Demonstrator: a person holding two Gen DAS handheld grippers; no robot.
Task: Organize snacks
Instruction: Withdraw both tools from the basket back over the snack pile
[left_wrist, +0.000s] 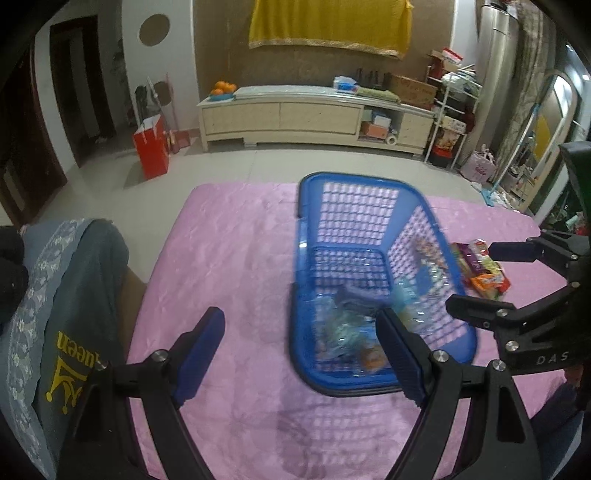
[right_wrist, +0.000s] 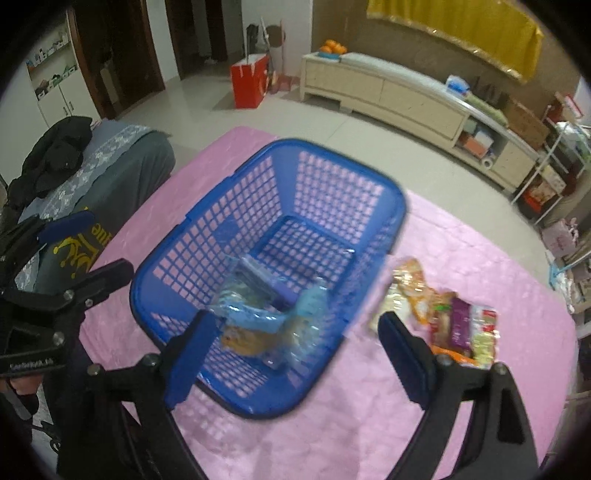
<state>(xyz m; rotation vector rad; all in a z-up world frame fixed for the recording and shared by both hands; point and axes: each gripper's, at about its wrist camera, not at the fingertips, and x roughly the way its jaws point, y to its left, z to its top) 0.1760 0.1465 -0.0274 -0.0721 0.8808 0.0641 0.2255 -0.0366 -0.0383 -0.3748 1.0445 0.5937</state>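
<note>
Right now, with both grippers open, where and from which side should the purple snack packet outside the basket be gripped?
Probably with the right gripper, from above. The purple packet lies flat on the pink cloth atop other wrappers, right of the blue basket. Pinch across its narrow width near the middle; its long edges look exposed, though blur hides details.

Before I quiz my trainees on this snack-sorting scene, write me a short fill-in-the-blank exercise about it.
1. The basket holding some snack packets is coloured ____.
2. The basket stands on a cloth coloured ____.
3. The loose snack packets still outside lie on the basket's ____ side.
4. The jaws of the left gripper and right gripper are both ____ and hold nothing.

Missing words: blue; pink; right; open
</note>
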